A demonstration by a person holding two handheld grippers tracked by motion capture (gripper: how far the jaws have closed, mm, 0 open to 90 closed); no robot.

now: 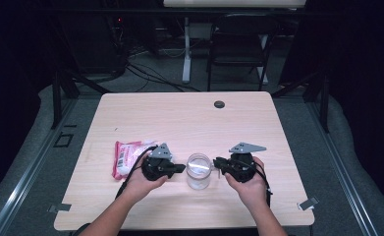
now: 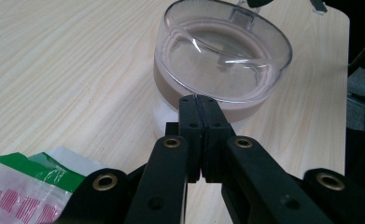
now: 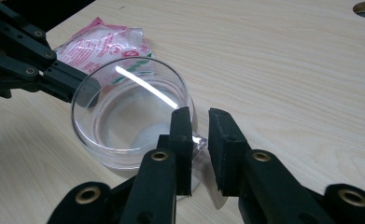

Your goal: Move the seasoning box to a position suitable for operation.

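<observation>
A clear glass cup (image 1: 199, 169) stands on the wooden table (image 1: 179, 118) near its front edge, between both grippers. Its inside looks empty (image 2: 222, 51). My left gripper (image 1: 182, 168) is at the cup's left; its jaws are shut with nothing between them (image 2: 200, 100), tips against the outer wall just under the rim. My right gripper (image 1: 216, 162) comes in from the cup's right. Its jaws (image 3: 199, 114) stand a narrow gap apart with the cup's clear handle (image 3: 200, 140) between them. In the right gripper view the cup (image 3: 129, 121) lies just ahead, with the left gripper (image 3: 84, 88) at its far rim.
A pink-and-white plastic packet (image 1: 128, 156) with a green strip lies left of the left hand (image 2: 26, 186). There is a round cable hole (image 1: 219, 104) near the table's far edge. A black folding chair (image 1: 238, 39) and cables are on the floor beyond the table.
</observation>
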